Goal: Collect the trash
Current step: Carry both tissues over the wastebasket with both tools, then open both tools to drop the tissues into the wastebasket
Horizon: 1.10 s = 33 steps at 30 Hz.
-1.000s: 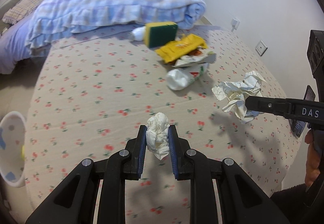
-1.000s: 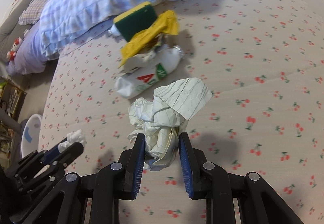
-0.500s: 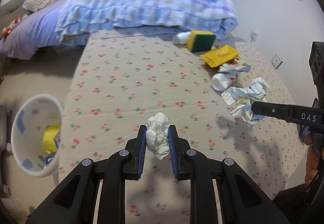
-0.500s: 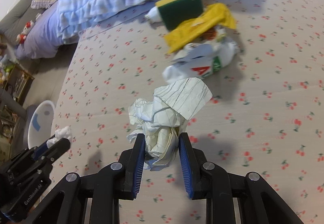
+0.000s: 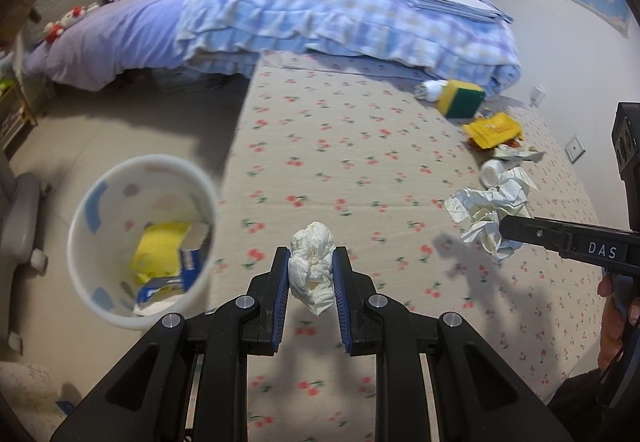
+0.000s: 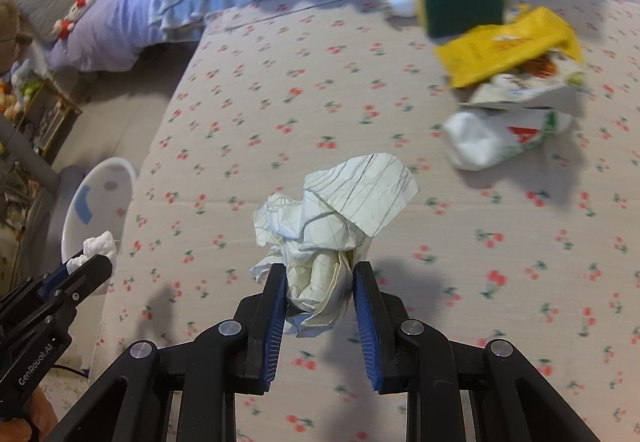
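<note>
My left gripper [image 5: 311,274] clamps a white tissue wad [image 5: 312,266] between its blue pads, held above the cherry-print mattress [image 5: 340,146]. The white trash bin [image 5: 100,294], holding yellow and blue wrappers, stands on the floor just left of that gripper. My right gripper [image 6: 320,298] is closed on a crumpled sheet of lined paper [image 6: 332,218]. Ahead and to its right lie a white bottle [image 6: 500,134], a yellow wrapper [image 6: 508,46] and a green-and-yellow sponge [image 6: 460,0].
</note>
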### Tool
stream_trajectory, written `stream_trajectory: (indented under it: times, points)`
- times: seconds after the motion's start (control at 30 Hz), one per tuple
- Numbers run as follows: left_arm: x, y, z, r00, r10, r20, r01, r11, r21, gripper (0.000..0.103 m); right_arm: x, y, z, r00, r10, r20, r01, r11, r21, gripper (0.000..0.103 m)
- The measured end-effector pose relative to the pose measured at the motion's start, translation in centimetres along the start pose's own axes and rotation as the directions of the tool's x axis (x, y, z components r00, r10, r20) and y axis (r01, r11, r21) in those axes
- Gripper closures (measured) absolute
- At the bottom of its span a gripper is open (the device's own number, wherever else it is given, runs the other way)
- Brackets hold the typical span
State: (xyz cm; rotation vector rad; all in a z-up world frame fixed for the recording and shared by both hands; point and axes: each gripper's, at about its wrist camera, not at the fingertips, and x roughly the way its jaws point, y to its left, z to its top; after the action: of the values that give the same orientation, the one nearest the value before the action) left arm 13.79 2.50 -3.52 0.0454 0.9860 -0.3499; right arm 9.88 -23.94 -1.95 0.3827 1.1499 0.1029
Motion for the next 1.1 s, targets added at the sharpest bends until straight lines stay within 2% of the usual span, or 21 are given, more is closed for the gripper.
stream_trajectory:
  times: [0.3, 0.63, 0.7, 0.73, 0.77, 0.8, 0.83, 0.87, 0.93, 1.1]
  points:
    - [-0.7, 5.7, -0.6, 0.998, 0.055, -0.008, -0.055, 0.992, -0.112, 0.080, 2.0, 4.5, 0.3, 0.999, 0.026, -0.024, -0.027, 0.998, -0.055, 0.073]
    - [-1.1, 11.8, -0.7, 0.995, 0.093, -0.039, -0.100, 0.957, -0.271, 0.080, 4.1, 10.0, 1.1, 0.997, 0.066, -0.044, -0.070, 0.992, -0.105, 0.073]
    - [-1.0, 12.6, -0.6, 0.993, 0.103, -0.058, -0.115, 0.948, -0.296, 0.076, 4.5, 11.0, 1.3, 0.996, 0.075, -0.047, -0.080, 0.991, -0.111, 0.073]
    - [-0.9, 12.9, -0.6, 0.992, 0.110, -0.069, -0.126, 0.944, -0.303, 0.069, 4.7, 11.6, 1.3, 0.996, 0.080, -0.048, -0.085, 0.990, -0.115, 0.073]
    - [-0.9, 13.2, -0.5, 0.989, 0.120, -0.082, -0.140, 0.941, -0.309, 0.056, 4.9, 12.1, 1.4, 0.995, 0.085, -0.049, -0.090, 0.989, -0.118, 0.073]
    - [-0.8, 13.6, -0.5, 0.987, 0.131, -0.097, -0.155, 0.936, -0.316, 0.048, 5.1, 12.5, 1.4, 0.995, 0.089, -0.051, -0.095, 0.988, -0.119, 0.073]
    - [-0.8, 14.1, -0.6, 0.982, 0.153, -0.111, -0.181, 0.928, -0.326, 0.036, 5.2, 12.8, 1.5, 0.994, 0.095, -0.053, -0.100, 0.988, -0.118, 0.073]
    - [-0.9, 14.4, -0.7, 0.979, 0.169, -0.117, -0.199, 0.922, -0.333, 0.031, 5.4, 13.3, 1.6, 0.993, 0.102, -0.054, -0.108, 0.987, -0.118, 0.073]
    - [-1.0, 15.2, -0.8, 0.970, 0.202, -0.135, -0.238, 0.907, -0.347, 0.029, 5.7, 14.0, 1.7, 0.993, 0.109, -0.054, -0.115, 0.986, -0.119, 0.073]
    - [-1.3, 16.9, -1.3, 0.959, 0.230, -0.167, -0.278, 0.884, -0.376, 0.028, 6.6, 15.5, 1.9, 0.990, 0.125, -0.061, -0.132, 0.984, -0.121, 0.073]
